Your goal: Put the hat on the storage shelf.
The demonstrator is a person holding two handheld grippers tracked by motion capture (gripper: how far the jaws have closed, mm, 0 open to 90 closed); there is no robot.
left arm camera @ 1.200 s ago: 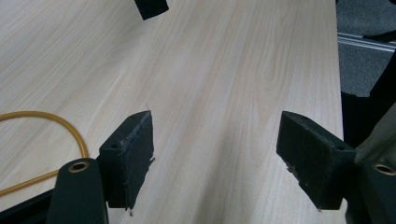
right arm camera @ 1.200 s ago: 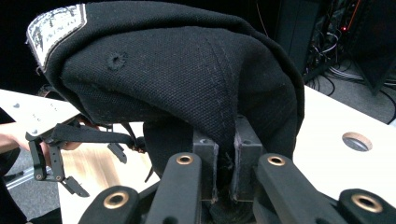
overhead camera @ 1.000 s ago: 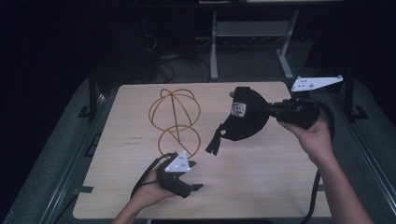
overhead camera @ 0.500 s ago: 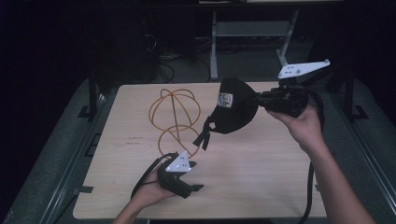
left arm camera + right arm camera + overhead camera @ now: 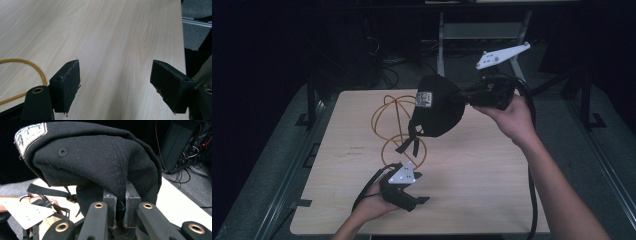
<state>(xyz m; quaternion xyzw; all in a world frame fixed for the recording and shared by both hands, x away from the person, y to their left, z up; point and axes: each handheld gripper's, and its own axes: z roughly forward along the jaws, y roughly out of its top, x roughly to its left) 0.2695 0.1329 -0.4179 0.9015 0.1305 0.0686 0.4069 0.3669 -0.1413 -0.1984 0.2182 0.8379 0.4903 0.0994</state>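
Observation:
My right gripper (image 5: pixel 464 96) is shut on a black cap (image 5: pixel 437 111) and holds it in the air above the back of the table, just right of the top ring of a yellow wire stand (image 5: pixel 388 116). The cap (image 5: pixel 95 157) has a white patch and a dangling strap; its cloth is pinched between the jaws of that gripper (image 5: pixel 121 206). My left gripper (image 5: pixel 419 192) rests low near the table's front edge, open with nothing between its fingers. In the left gripper view a loop of the yellow wire (image 5: pixel 30 65) lies left of the left gripper (image 5: pixel 115 83).
The light wooden table (image 5: pixel 492 200) has bare wood at the right and front. A metal frame (image 5: pixel 482 30) and cables stand on the dark floor behind it. Rails run along both sides of the table.
My right gripper has carried the cap up and to the left, toward the top of the wire stand. The left gripper has stayed where it was.

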